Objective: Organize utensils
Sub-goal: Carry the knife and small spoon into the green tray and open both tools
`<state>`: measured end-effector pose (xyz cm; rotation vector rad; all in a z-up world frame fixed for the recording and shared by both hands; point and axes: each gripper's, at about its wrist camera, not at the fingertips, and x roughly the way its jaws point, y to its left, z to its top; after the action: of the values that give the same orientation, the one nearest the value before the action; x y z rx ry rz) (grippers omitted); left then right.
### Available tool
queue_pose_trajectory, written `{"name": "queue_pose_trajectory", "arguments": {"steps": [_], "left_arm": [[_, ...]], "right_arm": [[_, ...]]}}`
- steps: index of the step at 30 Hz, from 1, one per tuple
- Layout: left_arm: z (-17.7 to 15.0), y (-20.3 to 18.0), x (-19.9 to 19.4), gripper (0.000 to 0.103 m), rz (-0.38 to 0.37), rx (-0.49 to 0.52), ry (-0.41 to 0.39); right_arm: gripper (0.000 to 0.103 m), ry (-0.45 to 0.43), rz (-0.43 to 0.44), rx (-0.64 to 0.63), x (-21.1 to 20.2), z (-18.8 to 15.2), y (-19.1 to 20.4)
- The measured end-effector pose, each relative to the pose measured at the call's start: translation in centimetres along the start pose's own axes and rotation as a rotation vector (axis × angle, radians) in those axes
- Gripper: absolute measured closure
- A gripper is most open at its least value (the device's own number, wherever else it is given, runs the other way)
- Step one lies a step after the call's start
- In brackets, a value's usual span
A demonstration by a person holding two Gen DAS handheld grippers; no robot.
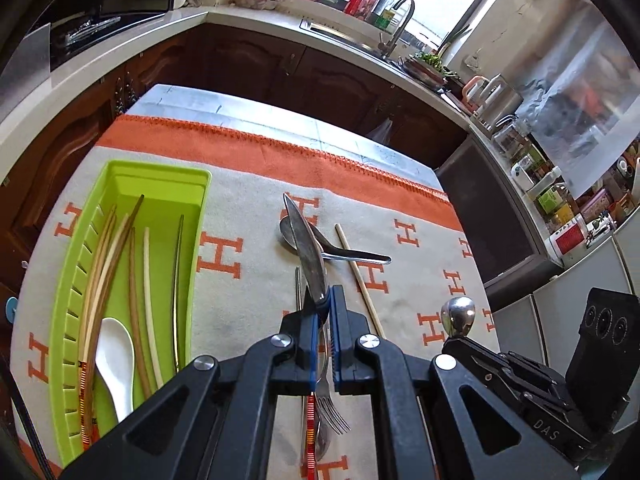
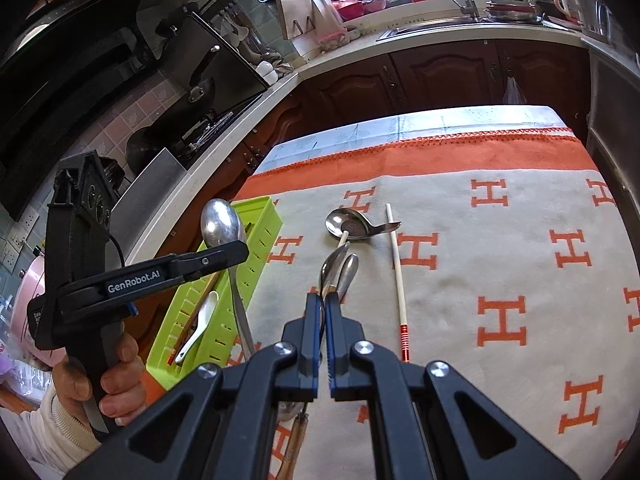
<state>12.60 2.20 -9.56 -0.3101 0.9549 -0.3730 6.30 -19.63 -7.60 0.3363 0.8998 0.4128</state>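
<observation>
My left gripper (image 1: 324, 300) is shut on a metal spoon (image 1: 306, 248), held above the cloth; from the right wrist the left gripper (image 2: 236, 250) shows with the spoon's bowl (image 2: 220, 222) sticking past its tips. My right gripper (image 2: 324, 300) is shut on two metal spoons (image 2: 338, 268), whose bowls poke out in front. A green tray (image 1: 120, 176) at the left holds several chopsticks and a white spoon (image 1: 114, 356). A metal soup spoon (image 2: 348, 222), a pale chopstick (image 2: 398, 272), a fork (image 1: 332, 412) and a red-striped chopstick (image 1: 310, 432) lie on the cloth.
The table wears a grey and orange H-patterned cloth (image 2: 500, 248). Dark cabinets, a white counter (image 1: 256, 16) with sink and tap, and a stove (image 2: 192, 92) surround it. A person's hand (image 2: 116, 380) grips the left tool beside the tray.
</observation>
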Motion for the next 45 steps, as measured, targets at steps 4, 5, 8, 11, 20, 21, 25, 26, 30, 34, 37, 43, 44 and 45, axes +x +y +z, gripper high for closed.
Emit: {"name": "queue_pose_trajectory", "arguments": {"steps": [4,5,8,11,20,21,25,26,30,34,37,43,44,45], "left_arm": [[-0.1,0.0,-3.1,0.101,-0.020,0.014,-0.034],[-0.2,0.0,-4.0,0.101,-0.024,0.019,-0.043],[-0.3,0.2,-6.7,0.101,-0.024,0.035,-0.065],[-0.3,0.8,-9.3,0.101,-0.008,0.046,-0.083],[0.7,5.3,-14.3,0.100,0.141,0.047,-0.120],[0.9,6.0,-14.2,0.100,0.152,0.045,-0.115],[1.3,8.4,-12.9,0.100,0.185,0.032,-0.085],[1.3,9.0,-12.4,0.100,0.193,0.029,-0.073],[1.3,10.5,-9.5,0.100,0.208,0.030,-0.011],[1.0,11.3,-6.6,0.100,0.212,0.035,0.045],[0.9,11.6,-4.8,0.100,0.201,0.030,0.075],[0.8,11.9,-2.4,0.100,0.194,0.036,0.110],[0.8,12.0,-2.1,0.100,0.193,0.038,0.115],[0.8,11.9,-1.9,0.100,0.194,0.042,0.118]], "right_arm": [[0.101,-0.008,0.008,-0.027,-0.6,0.1,1.5],[0.101,-0.008,0.011,-0.035,-0.7,0.1,2.0],[0.101,-0.011,0.021,-0.061,-0.9,0.3,3.6],[0.101,-0.010,0.036,-0.096,-0.9,0.7,5.6],[0.101,0.036,0.131,-0.178,3.0,2.2,12.3],[0.101,0.044,0.144,-0.182,3.7,2.4,13.0],[0.101,0.070,0.163,-0.198,7.1,2.5,15.1],[0.101,0.083,0.166,-0.197,8.0,2.5,15.4],[0.101,0.141,0.145,-0.194,11.6,1.7,15.8],[0.100,0.196,0.115,-0.175,14.1,0.8,15.3],[0.100,0.215,0.092,-0.173,15.1,0.4,14.8],[0.097,0.228,0.074,-0.153,15.9,0.5,13.8],[0.097,0.228,0.075,-0.148,15.9,0.5,13.7],[0.097,0.227,0.075,-0.146,15.8,0.5,13.6]]}}
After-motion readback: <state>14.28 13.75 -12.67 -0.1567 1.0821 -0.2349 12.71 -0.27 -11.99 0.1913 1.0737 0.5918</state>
